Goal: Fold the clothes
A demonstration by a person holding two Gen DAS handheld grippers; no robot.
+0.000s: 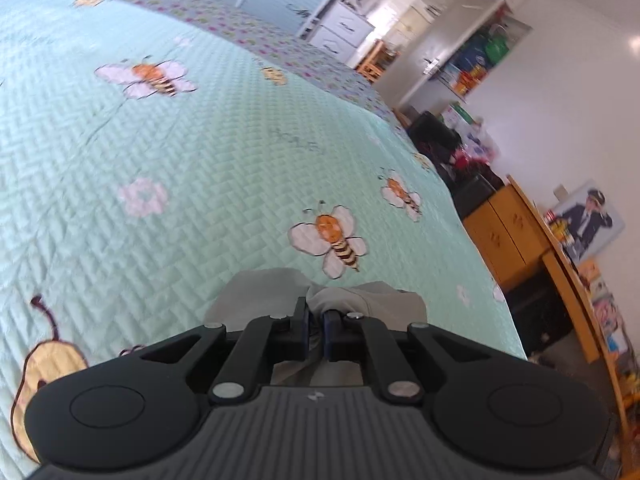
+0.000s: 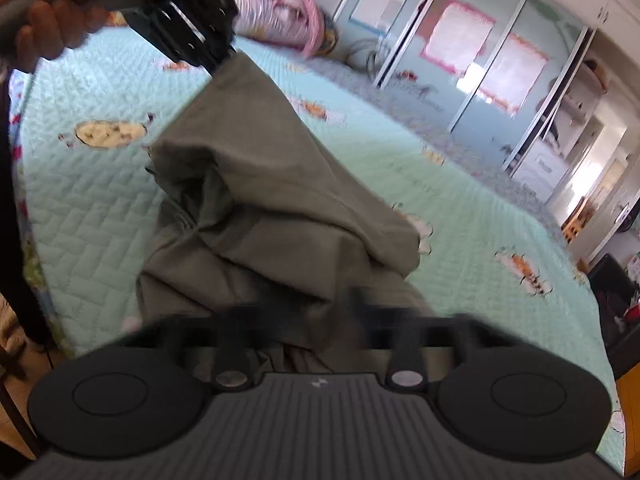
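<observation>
- Bedspread (image 1: pixel 200 168), mint green and quilted, fills most of both views; it carries embroidered bees, pale flowers and a yellow pear shape at the near left of the left wrist view.
- Wardrobe doors (image 2: pixel 472 52) with pink-framed panels stand beyond the far edge of the bed in the right wrist view.
- Olive-grey garment (image 2: pixel 256 208) hangs bunched and creased above the near part of the bedspread, stretched between the 2 grippers, its lower folds sagging toward the quilt.
- Yellow wooden cabinet (image 1: pixel 504 232) stands on the floor right of the bed.
- Striped pink bundle of cloth (image 2: pixel 280 8) lies at the far edge of the bed, well apart from the garment.
- Left gripper (image 1: pixel 316 322) has its 2 blue-padded fingers drawn close together, clamping a fold of the garment between them; in the right wrist view it sits at the far left, with the cloth's top corner at its tip.
- Hand (image 2: pixel 44 8) grasps the handle of the left gripper at the top left corner of the right wrist view.
- Right gripper (image 2: pixel 320 312) is blurred; cloth runs down between its fingers, but I cannot tell whether they are pinched on it or apart.
</observation>
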